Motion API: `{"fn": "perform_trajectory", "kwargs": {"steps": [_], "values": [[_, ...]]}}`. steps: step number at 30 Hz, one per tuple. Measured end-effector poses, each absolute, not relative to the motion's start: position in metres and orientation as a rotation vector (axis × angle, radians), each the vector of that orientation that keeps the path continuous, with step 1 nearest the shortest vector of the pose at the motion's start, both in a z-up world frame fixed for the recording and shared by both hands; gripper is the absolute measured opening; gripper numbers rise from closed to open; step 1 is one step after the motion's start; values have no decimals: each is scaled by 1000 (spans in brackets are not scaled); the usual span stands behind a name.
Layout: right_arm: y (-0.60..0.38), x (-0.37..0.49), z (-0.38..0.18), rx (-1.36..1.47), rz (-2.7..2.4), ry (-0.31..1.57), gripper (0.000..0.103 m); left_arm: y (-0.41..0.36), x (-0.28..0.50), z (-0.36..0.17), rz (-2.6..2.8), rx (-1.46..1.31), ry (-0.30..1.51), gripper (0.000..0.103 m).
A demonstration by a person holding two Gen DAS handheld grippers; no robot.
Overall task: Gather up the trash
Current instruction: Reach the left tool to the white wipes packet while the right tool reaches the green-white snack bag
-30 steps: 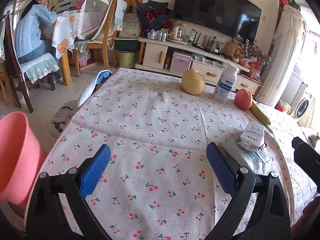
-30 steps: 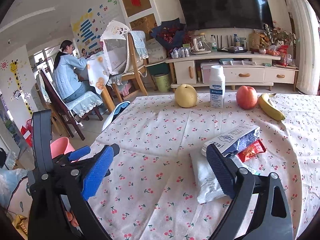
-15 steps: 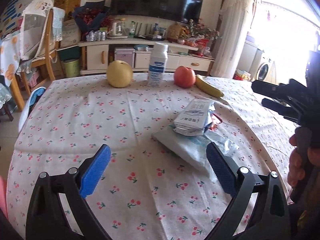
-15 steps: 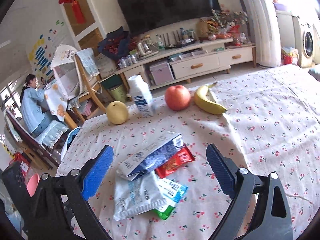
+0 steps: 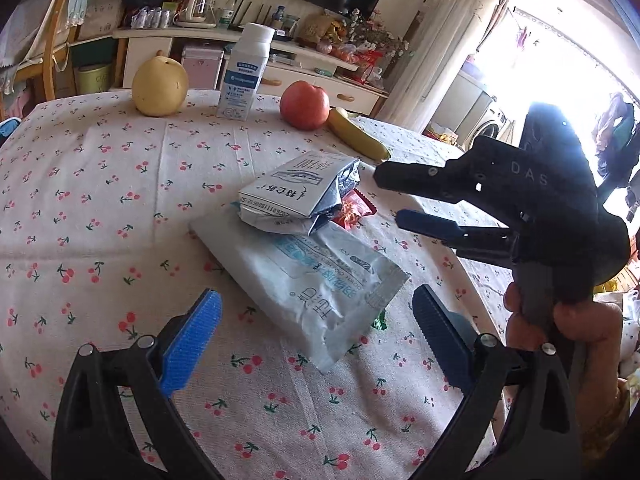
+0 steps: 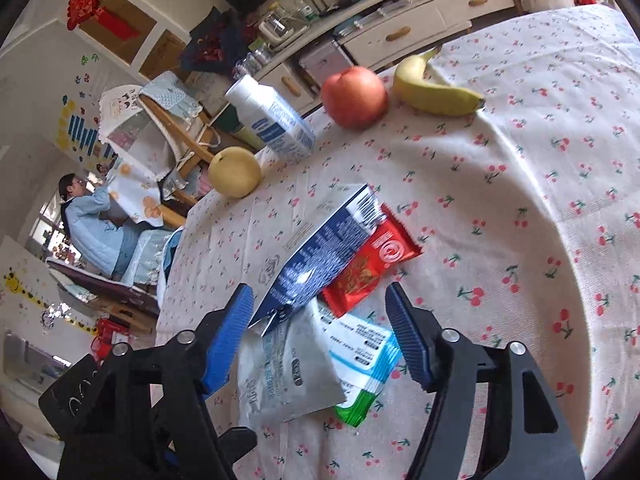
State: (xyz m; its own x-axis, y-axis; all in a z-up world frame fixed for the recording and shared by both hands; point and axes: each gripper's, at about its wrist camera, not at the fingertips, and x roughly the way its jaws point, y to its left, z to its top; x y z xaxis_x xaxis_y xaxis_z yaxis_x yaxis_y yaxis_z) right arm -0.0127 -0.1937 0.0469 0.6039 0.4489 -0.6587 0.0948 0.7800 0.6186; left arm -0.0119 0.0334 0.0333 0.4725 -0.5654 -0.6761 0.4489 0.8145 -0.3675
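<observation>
Two grippers, left (image 5: 316, 338) and right (image 6: 320, 332), both spread and empty, face piled wrappers (image 6: 320, 312) at twelve o'clock, apparently ready to grab.

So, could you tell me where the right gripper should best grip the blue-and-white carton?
Probably by the crumpled open end of the blue-and-white carton, approached from the near side: it lies flattened atop the other wrappers, and that end juts toward the open right gripper.
</observation>
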Motion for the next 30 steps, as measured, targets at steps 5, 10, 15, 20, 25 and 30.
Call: {"fn": "perform_trajectory", "kwargs": {"steps": [5, 10, 15, 20, 25, 30], "values": [[-172, -9, 37, 717, 414, 981, 67, 41, -12, 38, -603, -152, 863, 97], [-147, -7, 31, 796, 564, 1039, 67, 43, -11, 36, -581, -121, 868, 97], [-139, -12, 53, 681, 558, 992, 67, 47, -6, 33, -527, -96, 866, 97], [-142, -22, 67, 282, 268, 949, 75, 38, -1, 26, -492, -60, 885, 97], [-154, -30, 49, 104, 163, 992, 76, 29, 7, 18, -413, 14, 901, 97], [-163, -28, 37, 71, 170, 1019, 81, 41, 19, 8, -343, -3, 950, 97]]}}
